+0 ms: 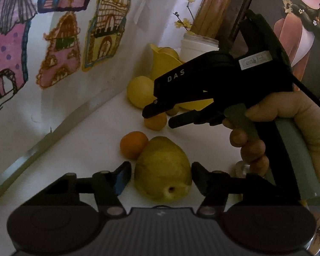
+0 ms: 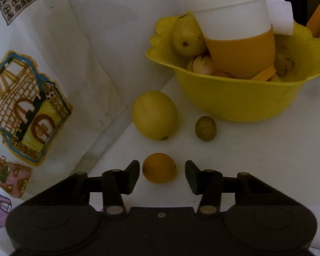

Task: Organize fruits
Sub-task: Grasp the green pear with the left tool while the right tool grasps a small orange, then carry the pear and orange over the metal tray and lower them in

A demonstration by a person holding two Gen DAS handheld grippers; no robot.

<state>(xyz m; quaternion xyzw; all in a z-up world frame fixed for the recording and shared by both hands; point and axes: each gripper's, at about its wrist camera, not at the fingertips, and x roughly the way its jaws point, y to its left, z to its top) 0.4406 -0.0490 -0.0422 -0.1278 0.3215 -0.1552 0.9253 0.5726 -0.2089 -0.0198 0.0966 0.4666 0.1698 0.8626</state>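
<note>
the left gripper (image 1: pixel 161 176) brackets the pear (image 1: pixel 163 169) lengthwise – jaws narrowed, not yet pressing – while the right gripper (image 2: pixel 161 175) flanks a small orange (image 2: pixel 159 168).

The left wrist camera rides low behind the left gripper (image 1: pixel 161 177), facing along the white table (image 1: pixel 85 149) toward the drawing-covered wall, close on a pear (image 1: pixel 163 170). The right wrist camera looks steeply down over the right gripper (image 2: pixel 161 176), near a small orange (image 2: pixel 159 168). Both views share the yellow bowl (image 2: pixel 234 102) (partly hidden in the left one) and the round yellow fruit (image 2: pixel 154 115).
</note>
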